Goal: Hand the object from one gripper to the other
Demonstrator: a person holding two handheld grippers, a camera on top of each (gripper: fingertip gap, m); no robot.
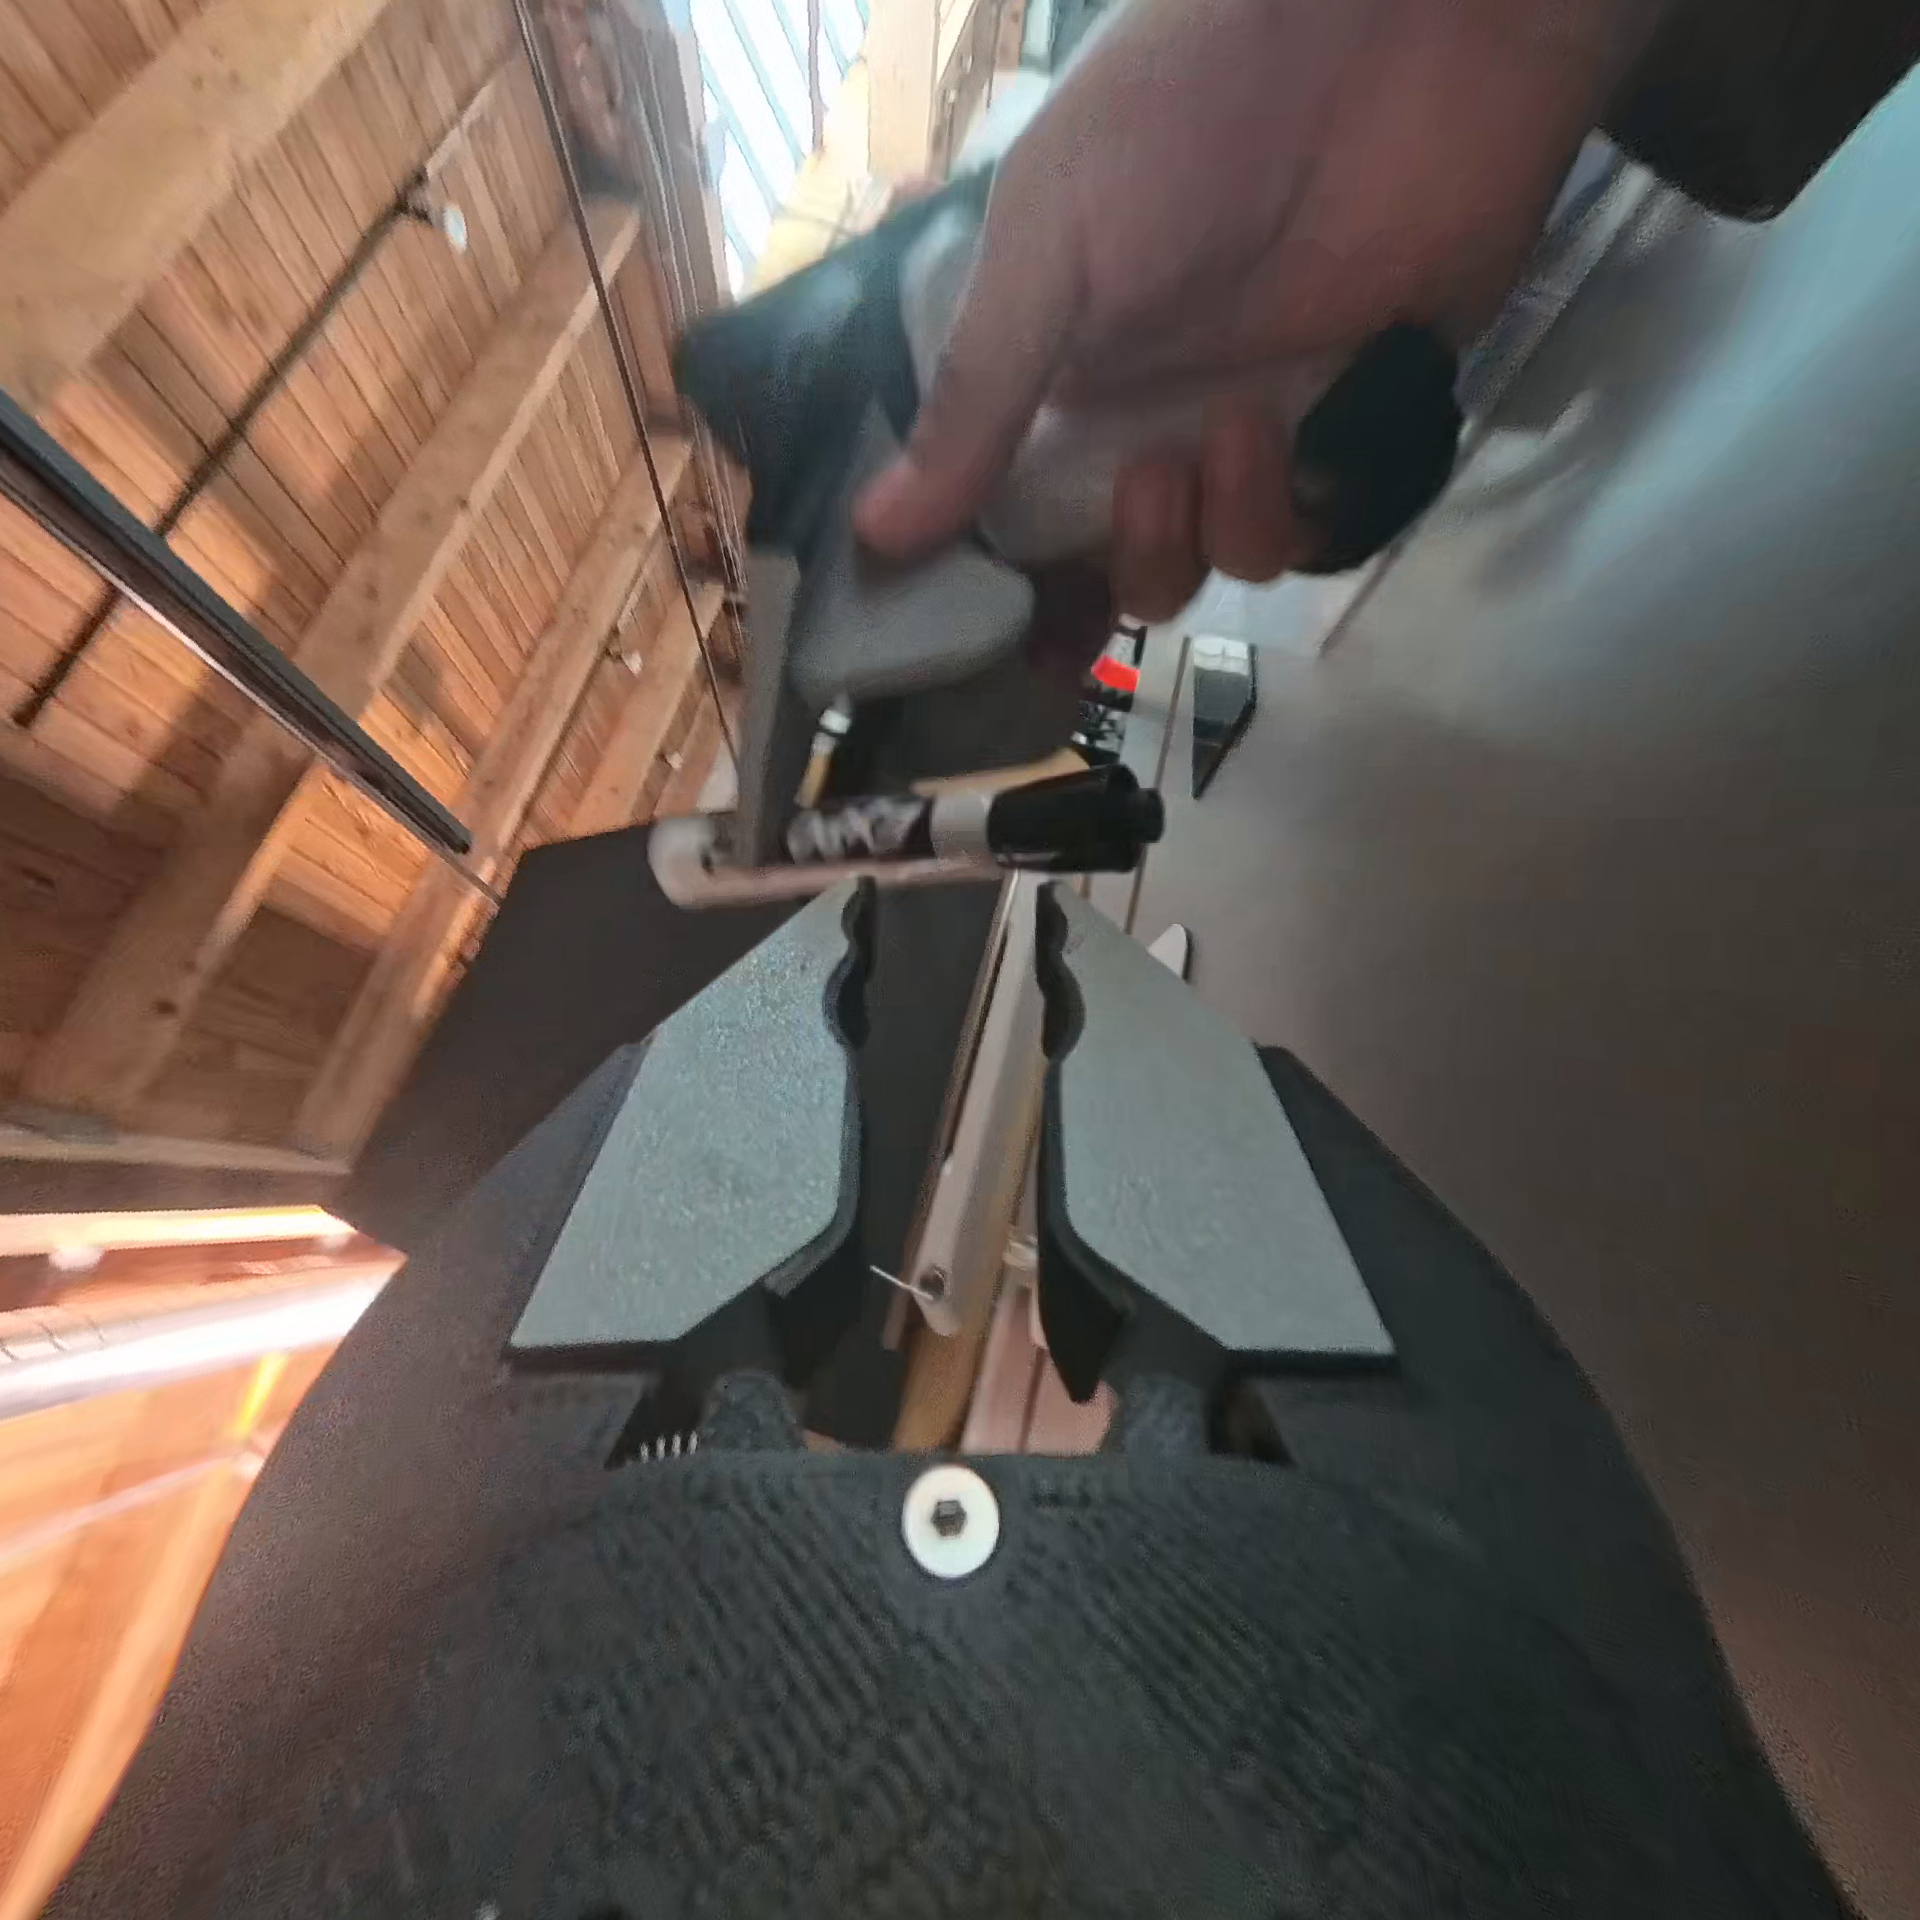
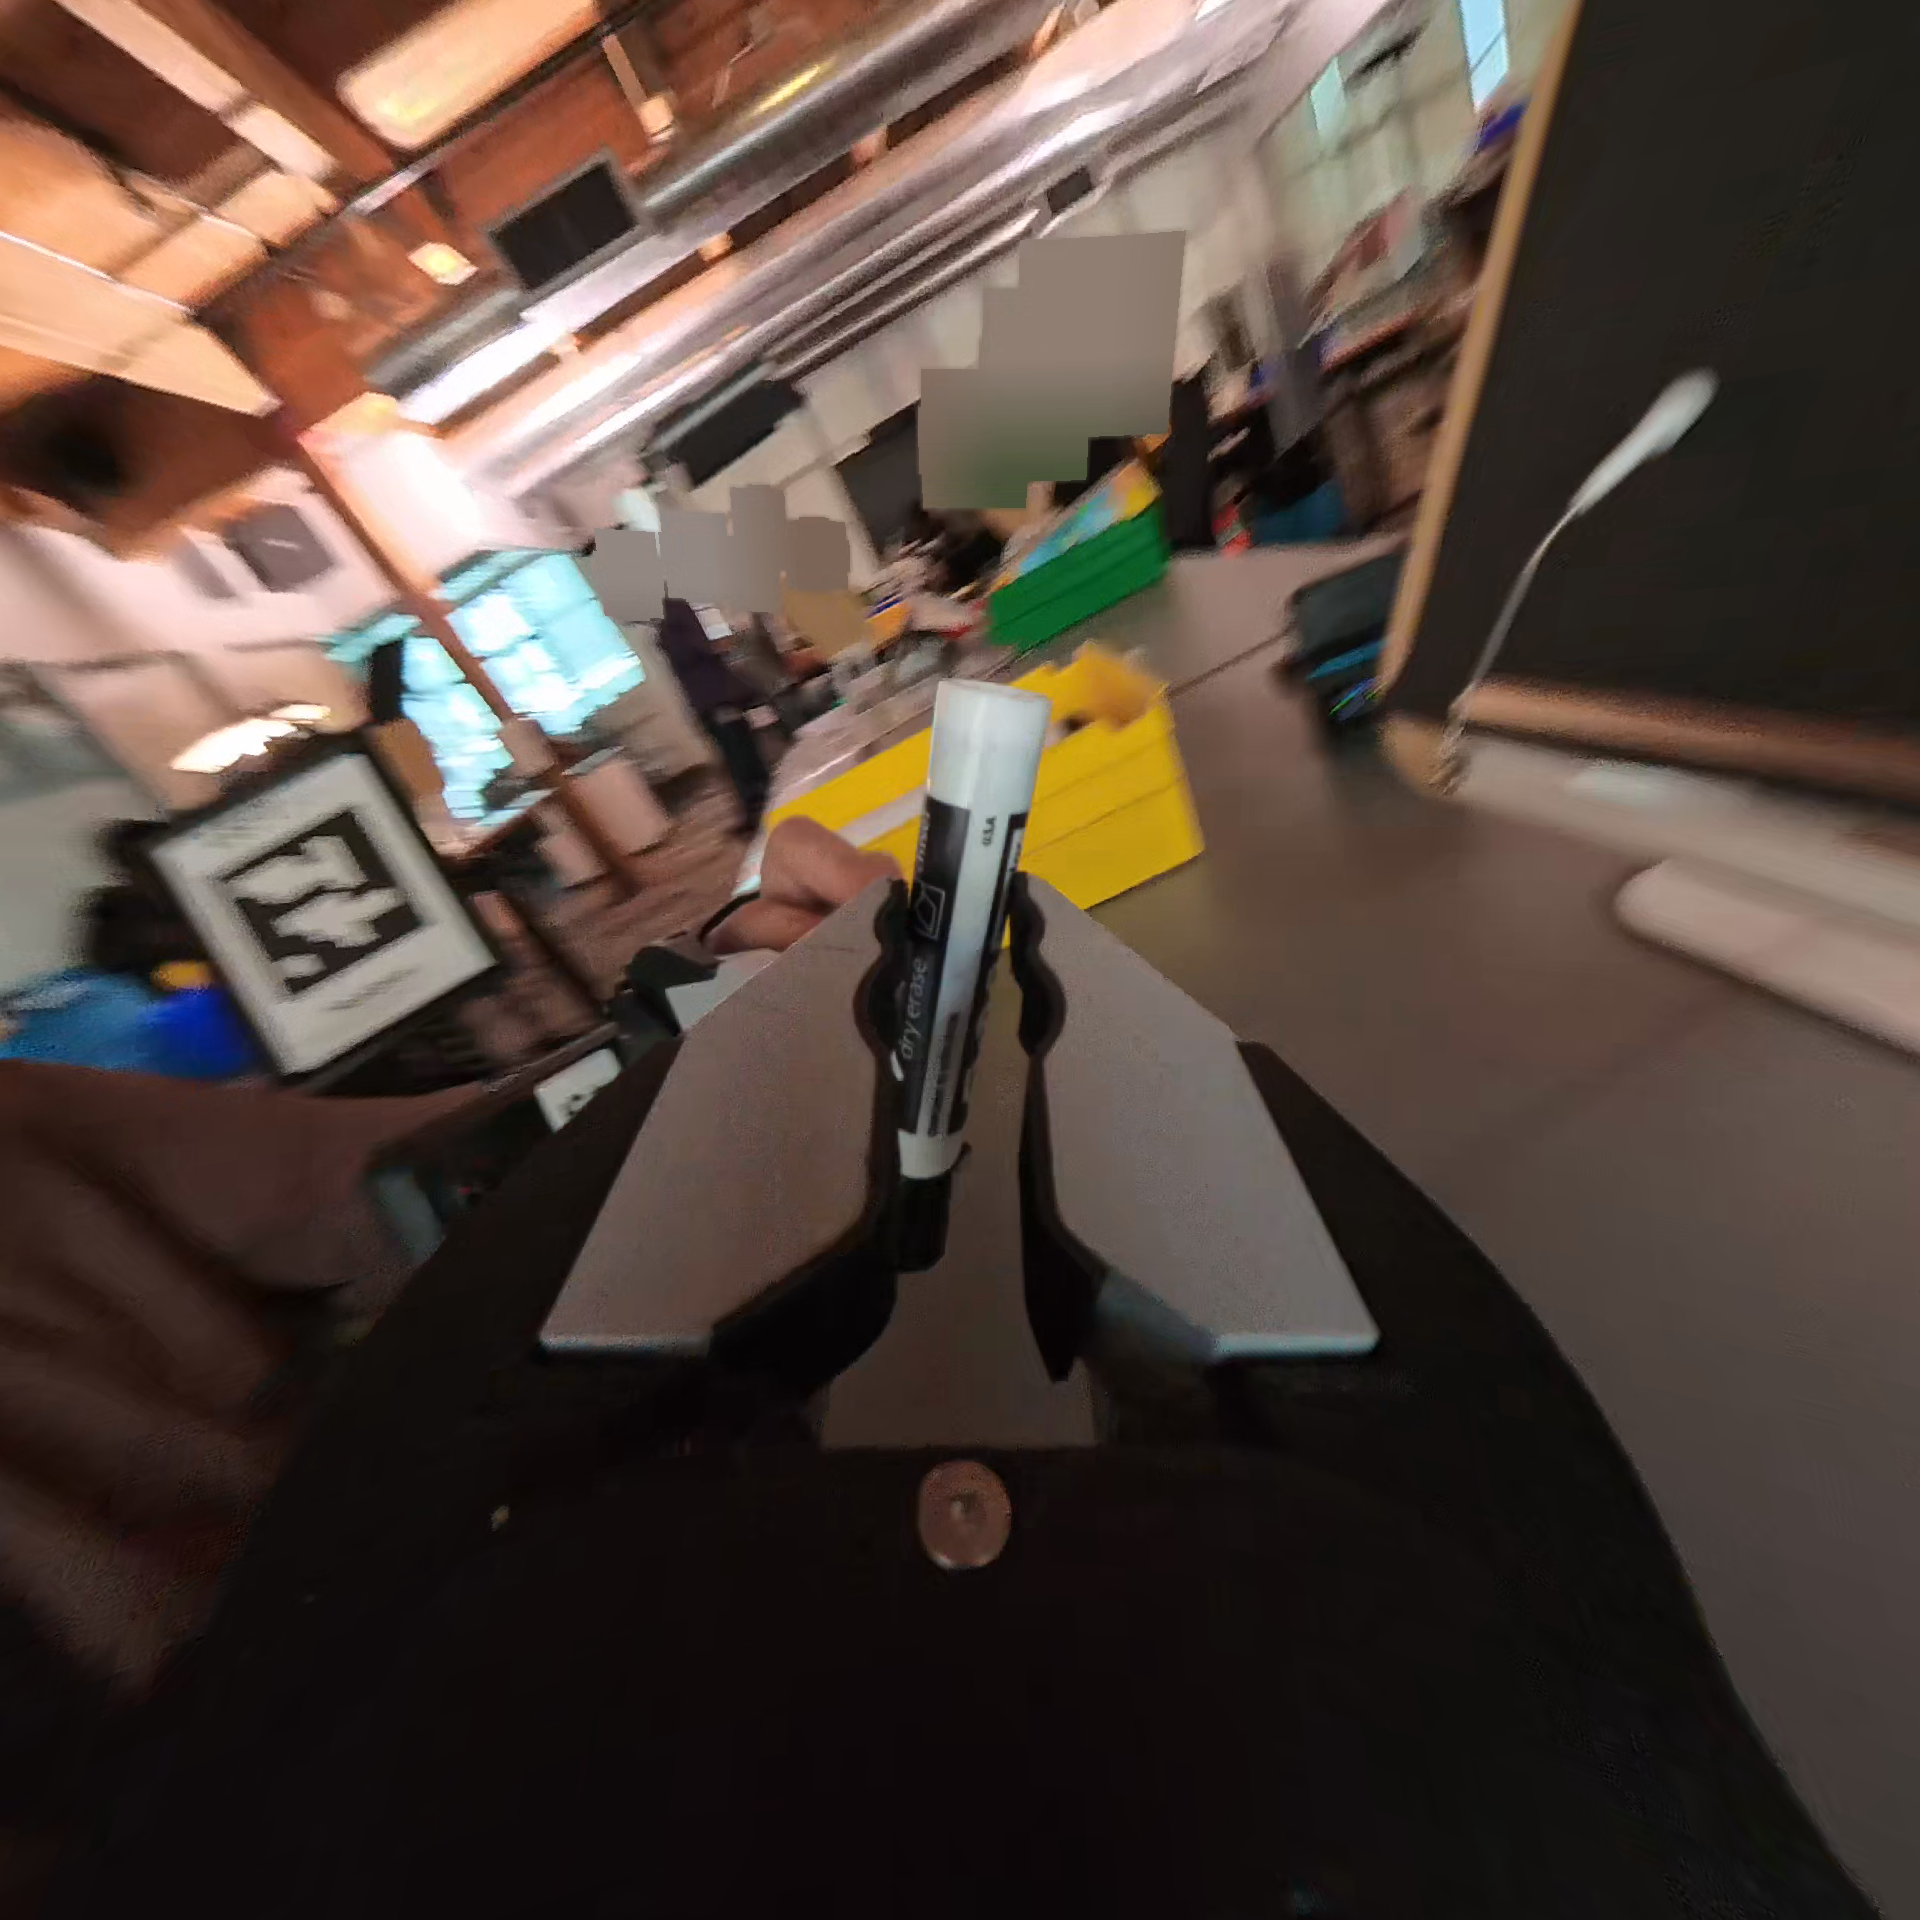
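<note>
Your right gripper [image 2: 954,914] pinches marker [image 2: 966,914] mid-barrel, white end at 12 o'clock, free for grabbing. Left gripper [image 1: 951,914] spread wide, marker [image 1: 935,831] crosswise just past tips.

Bright indoor light, strong motion blur.
We see both wide-angle views bend at the edges; the hand [image 1: 1226,312] and the room behind blur, ceiling lamps [image 2: 468,83] glare warm.
</note>
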